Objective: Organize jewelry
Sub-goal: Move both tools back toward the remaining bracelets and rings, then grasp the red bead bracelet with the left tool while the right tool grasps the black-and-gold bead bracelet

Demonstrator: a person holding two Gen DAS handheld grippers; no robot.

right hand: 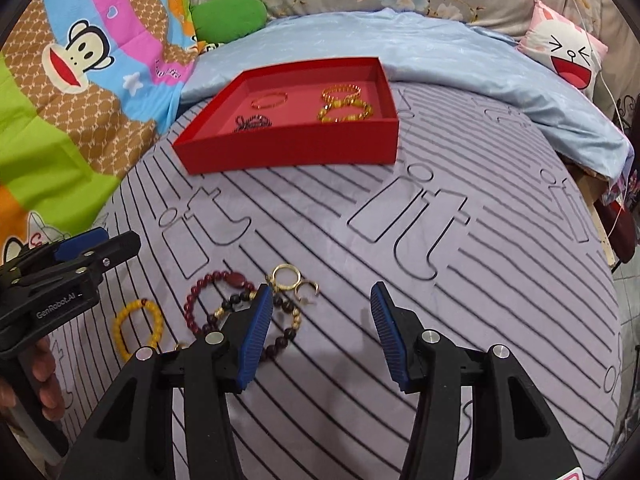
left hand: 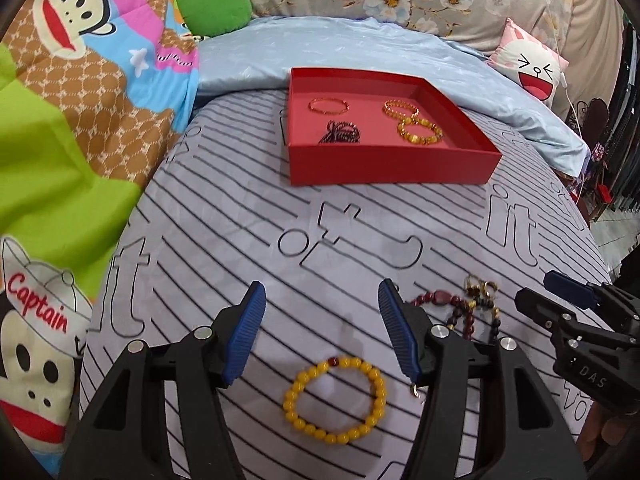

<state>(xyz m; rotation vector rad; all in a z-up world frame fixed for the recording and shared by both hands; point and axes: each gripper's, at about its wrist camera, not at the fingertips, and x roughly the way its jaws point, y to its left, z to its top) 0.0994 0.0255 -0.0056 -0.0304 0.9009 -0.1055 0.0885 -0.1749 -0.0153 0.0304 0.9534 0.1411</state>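
Both claws are hanging half open and empty: your left gripper is hovering over the yellow bracelet, your right gripper just right of the dark beads. Four bracelets are already lying in the red tray, beyond the yellow bracelet.

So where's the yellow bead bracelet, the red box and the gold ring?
yellow bead bracelet (left hand: 379,394), left wrist view, beads on its right side
red box (left hand: 394,166), left wrist view, front wall
gold ring (right hand: 286,277), right wrist view, its rim
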